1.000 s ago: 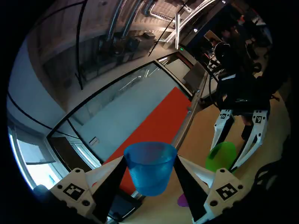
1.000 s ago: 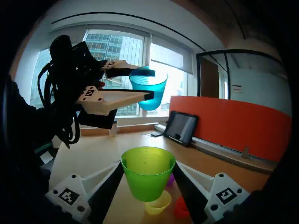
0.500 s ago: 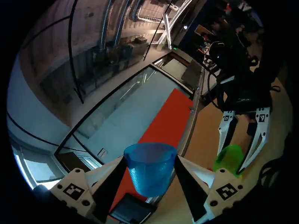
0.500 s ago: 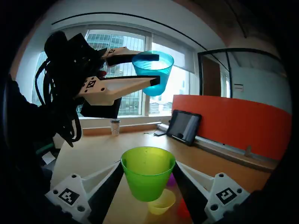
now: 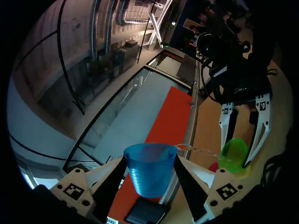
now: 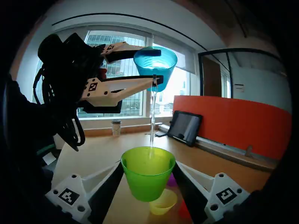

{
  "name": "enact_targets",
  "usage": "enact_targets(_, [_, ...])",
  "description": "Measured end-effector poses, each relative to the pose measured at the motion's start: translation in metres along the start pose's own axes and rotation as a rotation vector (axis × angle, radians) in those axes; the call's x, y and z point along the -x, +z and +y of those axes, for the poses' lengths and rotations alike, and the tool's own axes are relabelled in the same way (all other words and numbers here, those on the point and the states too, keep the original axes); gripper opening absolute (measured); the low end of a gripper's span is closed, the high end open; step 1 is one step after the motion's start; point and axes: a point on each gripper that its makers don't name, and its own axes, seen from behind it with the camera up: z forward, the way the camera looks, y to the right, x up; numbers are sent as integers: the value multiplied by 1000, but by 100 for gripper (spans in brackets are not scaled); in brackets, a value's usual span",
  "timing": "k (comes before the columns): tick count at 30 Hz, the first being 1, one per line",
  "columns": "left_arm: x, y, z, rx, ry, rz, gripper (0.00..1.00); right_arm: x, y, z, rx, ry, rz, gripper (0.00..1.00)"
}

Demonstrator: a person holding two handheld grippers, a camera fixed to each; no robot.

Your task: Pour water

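My left gripper (image 5: pixel 149 175) is shut on a blue cup (image 5: pixel 150 169), which is tipped over. A thin stream of water (image 5: pixel 198 150) runs from its rim toward the green cup (image 5: pixel 234 152). In the right gripper view the blue cup (image 6: pixel 155 67) hangs high in the left gripper (image 6: pixel 157 65), and the water stream (image 6: pixel 152 112) falls straight into the green cup (image 6: pixel 148 173). My right gripper (image 6: pixel 148 175) is shut on that green cup, held upright above the wooden table (image 6: pixel 97 156).
Below the green cup lie a small yellow cup (image 6: pixel 163 202), a purple one (image 6: pixel 171 181) and a red one (image 6: pixel 183 211). A dark tablet (image 6: pixel 184 128) leans near an orange partition (image 6: pixel 239 125). A paper cup (image 6: pixel 116 127) stands by the window.
The blue cup has tilted further and moved above the green cup; water now streams from it into the green cup. The green cup has stayed in place.
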Motion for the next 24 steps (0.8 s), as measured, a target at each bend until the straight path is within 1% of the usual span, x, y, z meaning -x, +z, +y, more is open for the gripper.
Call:
enact_targets(8, [0,2,-1,-12,44,-1,86,1,-1,2,2,0,2,91])
enact_targets(14, [0,2,-2,-16,66,-3,86,1,-2,2,2,2,3,91])
enact_targets(24, [-6,3,-2,-19,116,16,86,-1,-4,5,5,3,9,91])
